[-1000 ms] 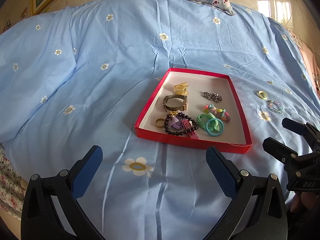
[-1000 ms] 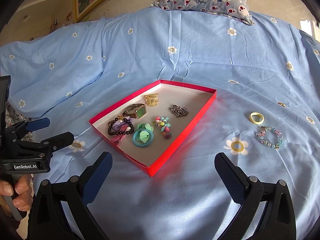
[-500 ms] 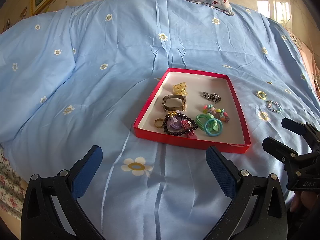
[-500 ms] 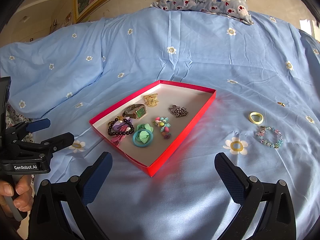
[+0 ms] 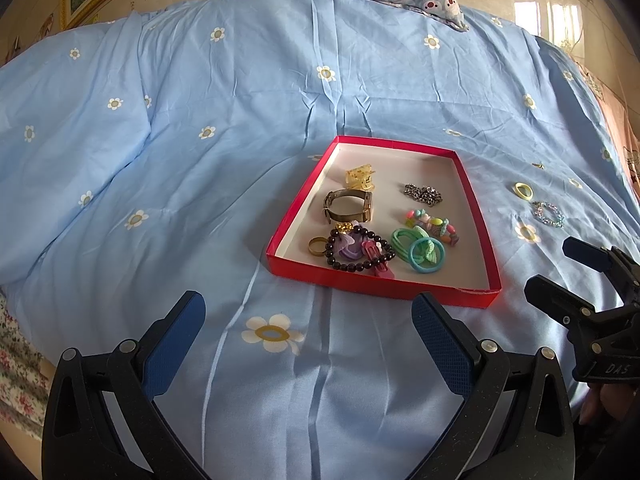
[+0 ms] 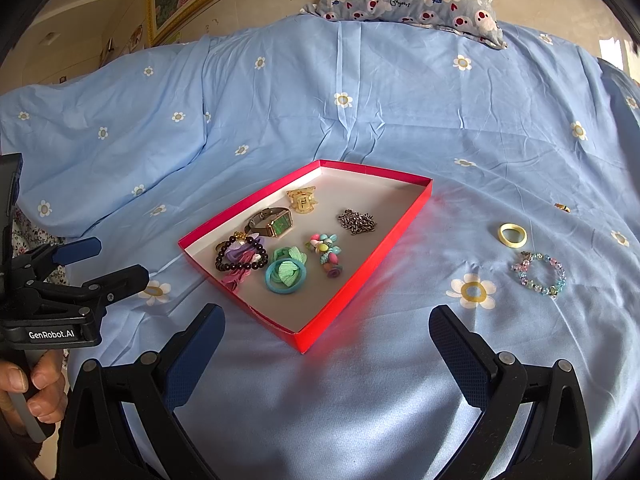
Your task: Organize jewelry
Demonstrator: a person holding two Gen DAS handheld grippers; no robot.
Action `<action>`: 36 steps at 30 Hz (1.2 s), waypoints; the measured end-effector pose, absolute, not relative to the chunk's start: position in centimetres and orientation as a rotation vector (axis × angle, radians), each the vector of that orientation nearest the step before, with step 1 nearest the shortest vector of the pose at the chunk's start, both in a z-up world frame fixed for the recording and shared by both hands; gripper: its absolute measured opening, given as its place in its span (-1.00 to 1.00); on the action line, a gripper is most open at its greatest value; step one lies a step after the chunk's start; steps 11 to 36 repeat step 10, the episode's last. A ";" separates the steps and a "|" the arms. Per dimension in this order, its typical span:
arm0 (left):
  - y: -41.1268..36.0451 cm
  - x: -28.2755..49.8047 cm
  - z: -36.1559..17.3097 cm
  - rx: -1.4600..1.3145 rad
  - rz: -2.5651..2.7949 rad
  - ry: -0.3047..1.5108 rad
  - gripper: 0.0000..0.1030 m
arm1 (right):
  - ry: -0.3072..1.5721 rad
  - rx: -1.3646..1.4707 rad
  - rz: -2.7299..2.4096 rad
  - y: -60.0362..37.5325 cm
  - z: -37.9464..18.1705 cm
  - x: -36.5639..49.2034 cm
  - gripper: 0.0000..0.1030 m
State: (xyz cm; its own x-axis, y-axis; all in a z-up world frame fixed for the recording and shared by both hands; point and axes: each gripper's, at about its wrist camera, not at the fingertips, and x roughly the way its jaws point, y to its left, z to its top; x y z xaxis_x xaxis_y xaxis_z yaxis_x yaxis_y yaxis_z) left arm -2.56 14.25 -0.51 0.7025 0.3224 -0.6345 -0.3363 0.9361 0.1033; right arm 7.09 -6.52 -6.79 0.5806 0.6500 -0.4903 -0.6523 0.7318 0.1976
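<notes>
Red cardboard walls mark the tray [image 6: 362, 270] at the centre of the right wrist frame, already holding a watch [image 6: 272, 222], a dark bead bracelet [image 6: 240, 258], hair ties [image 6: 286, 272] and a chain [image 6: 357, 221]. At right of that frame, on the blue bedspread [image 6: 280, 120], a yellow ring [image 6: 512, 235] and a pastel bead bracelet [image 6: 540, 274] lie outside the tray, close together. Collecting these leftovers looks like the step in hand. The right gripper [image 6: 326, 354] and left gripper [image 5: 308, 344] both gape wide, holding nothing. Next, the right one probably needs to reach right and pinch the bracelet.
</notes>
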 end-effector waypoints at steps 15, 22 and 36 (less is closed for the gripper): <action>14.0 -1.9 -0.1 -0.037 0.359 0.702 1.00 | 0.581 -0.003 0.749 -6.5 -6.4 7.2 1.00; 14.0 -1.9 -0.1 -0.037 0.359 0.702 1.00 | 0.581 -0.003 0.749 -6.5 -6.4 7.2 1.00; 14.0 -1.9 -0.1 -0.037 0.359 0.702 1.00 | 0.581 -0.003 0.749 -6.5 -6.4 7.2 1.00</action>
